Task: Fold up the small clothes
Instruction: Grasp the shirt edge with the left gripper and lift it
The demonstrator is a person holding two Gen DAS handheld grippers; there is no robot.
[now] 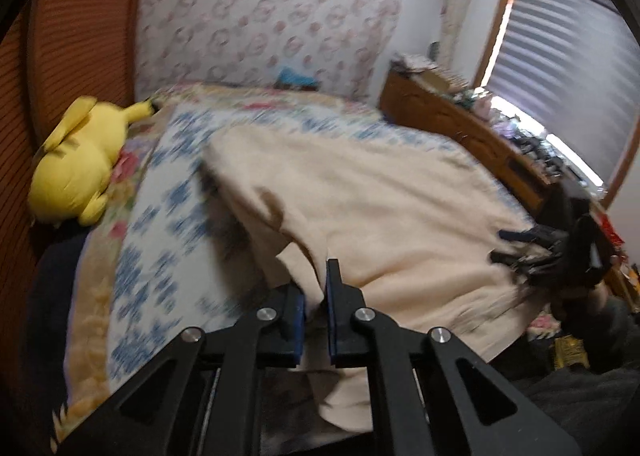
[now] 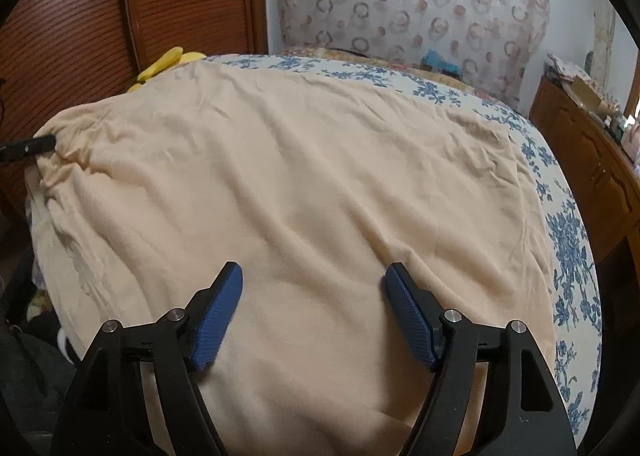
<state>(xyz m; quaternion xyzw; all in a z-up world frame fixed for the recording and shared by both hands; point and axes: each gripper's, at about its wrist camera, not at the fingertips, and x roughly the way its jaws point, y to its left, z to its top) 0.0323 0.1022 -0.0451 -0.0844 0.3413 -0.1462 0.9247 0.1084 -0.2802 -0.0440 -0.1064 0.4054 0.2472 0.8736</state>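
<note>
Your left gripper [image 1: 316,296] and right gripper [image 2: 314,296] look alike: black angular linkage arms with triangular cut-outs, silver round pivot screws, and ribbed blue pads [image 2: 218,320] lining each finger

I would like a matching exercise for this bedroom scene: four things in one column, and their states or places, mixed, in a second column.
Things:
1. left gripper
2. right gripper
3. yellow plush toy
4. peach garment

States or places:
A. spread over the blue-flowered bedspread
B. jaws open above the cloth
C. lying beside the brown slatted door
D. shut on a fold of cloth

Pairs: 1-D, 2-B, 3-C, 4-A
</note>
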